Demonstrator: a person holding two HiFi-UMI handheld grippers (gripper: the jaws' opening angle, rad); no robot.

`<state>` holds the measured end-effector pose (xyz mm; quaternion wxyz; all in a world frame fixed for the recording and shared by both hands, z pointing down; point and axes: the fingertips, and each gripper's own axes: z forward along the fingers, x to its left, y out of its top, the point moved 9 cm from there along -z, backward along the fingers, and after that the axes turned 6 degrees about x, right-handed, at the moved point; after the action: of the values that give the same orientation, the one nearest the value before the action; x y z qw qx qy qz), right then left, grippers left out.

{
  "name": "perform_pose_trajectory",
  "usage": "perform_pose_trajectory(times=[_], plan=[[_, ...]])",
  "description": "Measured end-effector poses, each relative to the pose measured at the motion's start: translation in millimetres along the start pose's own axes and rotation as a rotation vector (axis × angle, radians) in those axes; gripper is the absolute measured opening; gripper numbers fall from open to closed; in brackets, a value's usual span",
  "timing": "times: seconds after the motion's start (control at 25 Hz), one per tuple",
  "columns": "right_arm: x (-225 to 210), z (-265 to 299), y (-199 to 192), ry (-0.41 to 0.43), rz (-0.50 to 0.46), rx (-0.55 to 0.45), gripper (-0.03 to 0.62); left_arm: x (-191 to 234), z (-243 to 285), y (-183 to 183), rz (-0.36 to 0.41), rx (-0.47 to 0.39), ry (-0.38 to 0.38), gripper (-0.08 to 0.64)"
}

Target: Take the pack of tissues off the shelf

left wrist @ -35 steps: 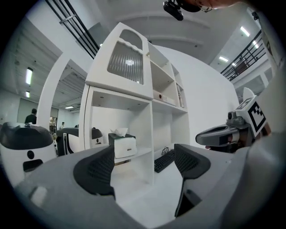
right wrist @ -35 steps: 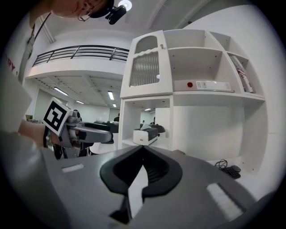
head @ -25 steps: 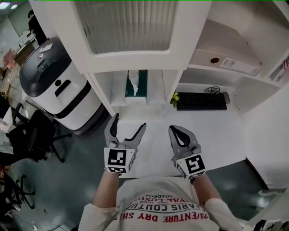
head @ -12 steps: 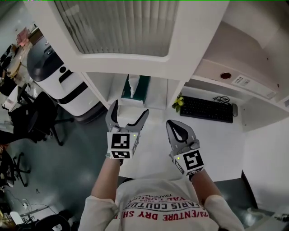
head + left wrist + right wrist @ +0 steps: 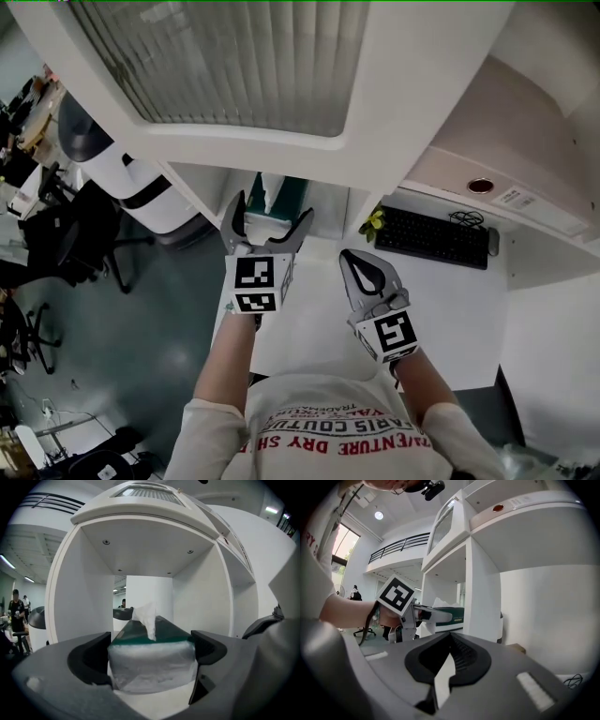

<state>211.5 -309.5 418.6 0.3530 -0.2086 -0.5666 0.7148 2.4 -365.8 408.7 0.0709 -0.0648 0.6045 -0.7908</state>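
The pack of tissues (image 5: pixel 282 193), green-topped with a white tissue sticking up, lies in a white shelf compartment (image 5: pixel 328 203). My left gripper (image 5: pixel 272 212) reaches into that compartment with its jaws opening wide. In the left gripper view the pack (image 5: pixel 152 667) fills the space between the two jaws of the left gripper (image 5: pixel 152 649), one dark pad beside each side, not pressing. My right gripper (image 5: pixel 360 261) hangs shut and empty over the white desk, right of the left one. The right gripper view shows the right gripper (image 5: pixel 450 641) closed, with the left gripper (image 5: pixel 437 615) at the pack (image 5: pixel 454 613).
A black keyboard (image 5: pixel 433 239) and a small yellow plant (image 5: pixel 373 223) lie in the bay to the right, past a white upright (image 5: pixel 361 208). A cabinet door (image 5: pixel 234 66) overhangs the shelf. A white and black machine (image 5: pixel 127 173) and office chairs (image 5: pixel 66 246) stand at the left.
My left gripper has moved forward into the shelf compartment and its jaws have spread wider round the pack. The right gripper has stayed close to where it was.
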Motion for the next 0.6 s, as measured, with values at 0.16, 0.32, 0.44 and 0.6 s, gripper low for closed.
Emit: perform_pose_trajectory(times=[0.16,0.32,0.44,0.6], plan=[[-10.4,3.8,2.8,-0.006,0.002,-0.003,0.002,2.9,15.0,6.6,0.028,0.025,0.018,0.532],[-16.7,7.3,1.7,-0.014,0.026,0.004,0.002,4.1,23.5,2.1,0.034,0.031,0.028,0.532],[-17.6,6.3,0.4,-0.017,0.027,0.009,0.002,2.7,24.1,-0.5,0.044,0.021,0.039,0.520],[-17.4,3.7,-2.2,-0.034,0.036,0.017,0.002,3.2,22.8,0.3,0.053,0.026,0.048,0.469]])
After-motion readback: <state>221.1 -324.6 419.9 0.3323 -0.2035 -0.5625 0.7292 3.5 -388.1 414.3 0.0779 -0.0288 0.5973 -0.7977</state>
